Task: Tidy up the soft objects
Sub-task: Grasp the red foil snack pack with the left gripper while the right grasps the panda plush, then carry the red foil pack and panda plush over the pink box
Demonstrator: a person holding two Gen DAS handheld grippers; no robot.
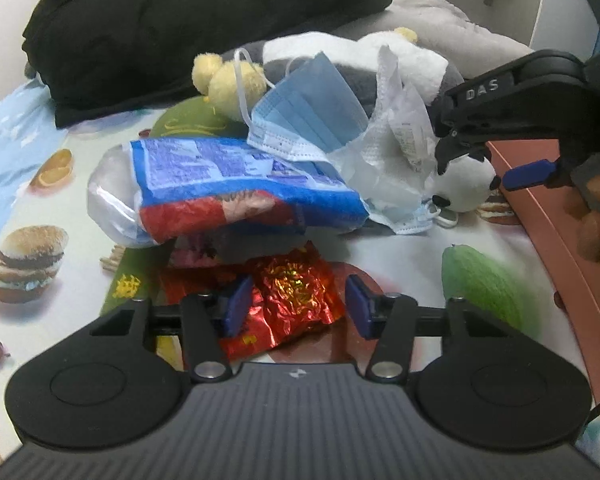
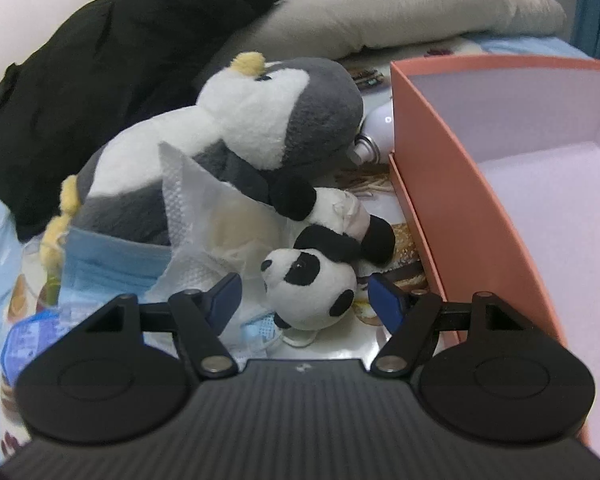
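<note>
A small panda plush [image 2: 312, 292] lies head-down beside a big grey-and-white penguin plush [image 2: 260, 128]. My right gripper [image 2: 306, 300] is open, its blue pads on either side of the panda's head, apart from it. In the left wrist view the right gripper [image 1: 476, 160] hovers over the panda [image 1: 466, 184]. My left gripper [image 1: 296, 306] is open around a crumpled red foil wrapper [image 1: 296, 292]. A yellow bear plush [image 1: 228, 80], a blue face mask [image 1: 308, 112] and a blue-and-red packet [image 1: 244, 184] lie beyond.
An open pink box [image 2: 460, 200] with a white inside stands at the right. A black garment [image 1: 188, 28] and a grey blanket [image 2: 400, 4] lie behind. A clear plastic bag [image 1: 396, 136], a light bulb [image 2: 374, 132] and a food-print tablecloth [image 1: 40, 208] are also here.
</note>
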